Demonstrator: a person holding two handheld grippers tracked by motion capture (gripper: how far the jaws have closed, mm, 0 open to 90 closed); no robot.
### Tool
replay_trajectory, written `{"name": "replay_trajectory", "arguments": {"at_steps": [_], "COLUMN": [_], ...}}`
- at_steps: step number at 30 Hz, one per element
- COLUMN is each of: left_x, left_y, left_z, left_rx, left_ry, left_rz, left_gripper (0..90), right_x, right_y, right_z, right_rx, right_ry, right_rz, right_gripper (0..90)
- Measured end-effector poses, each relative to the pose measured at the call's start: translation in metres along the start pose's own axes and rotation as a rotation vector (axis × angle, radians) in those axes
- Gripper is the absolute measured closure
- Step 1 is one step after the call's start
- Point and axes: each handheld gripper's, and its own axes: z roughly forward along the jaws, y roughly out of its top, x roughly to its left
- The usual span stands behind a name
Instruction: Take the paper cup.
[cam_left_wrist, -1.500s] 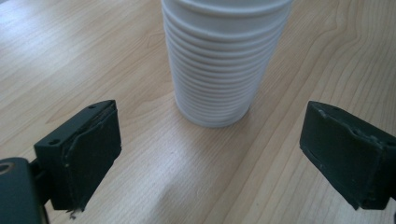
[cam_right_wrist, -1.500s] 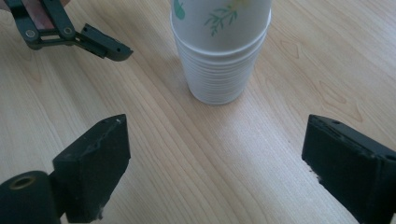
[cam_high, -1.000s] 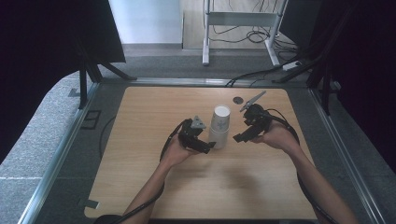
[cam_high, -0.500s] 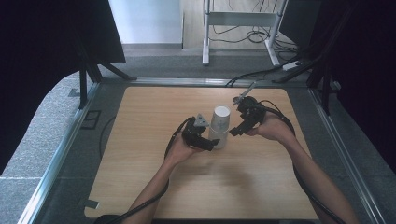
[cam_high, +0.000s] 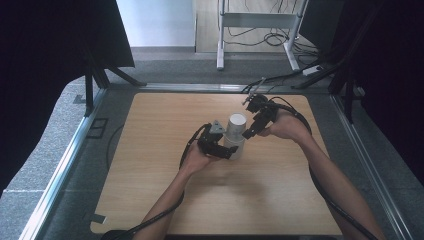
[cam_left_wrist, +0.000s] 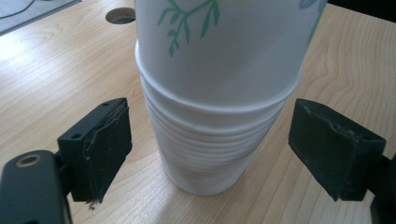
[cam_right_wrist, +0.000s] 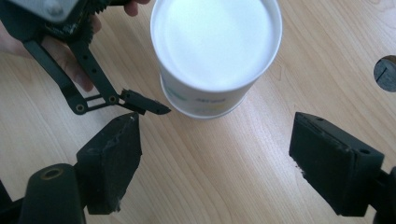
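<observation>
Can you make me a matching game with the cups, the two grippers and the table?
Things:
1. stack of paper cups
2. left hand-held gripper
3. right hand-held gripper
4. table

Descriptions:
A. light wood with a round hole
B. white with green leaves, upright
C. looks down at the top cup's rim
D. jaws either side of the stack's bottom, not touching

Pairs: 1-B, 2-D, 3-C, 4-A

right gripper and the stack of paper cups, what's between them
Bare wooden table, seen in the right gripper view: the right gripper hangs open above and short of the stack of paper cups, pads clear of it.
</observation>
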Motion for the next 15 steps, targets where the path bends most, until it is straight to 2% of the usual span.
{"name": "replay_trajectory", "arguments": {"at_steps": [15], "left_x": [0.001], "left_y": [0.003], "left_z": [0.004], "left_rx": [-0.017], "left_ry": [-0.014], "left_rz": [-0.013], "left_gripper": [14.3], "right_x": [-0.003], "right_y": [0.031], "right_z": [0.0], "right_rx": [0.051], "right_ry": [0.008], "right_rz": [-0.004], "right_gripper": [22.3]}}
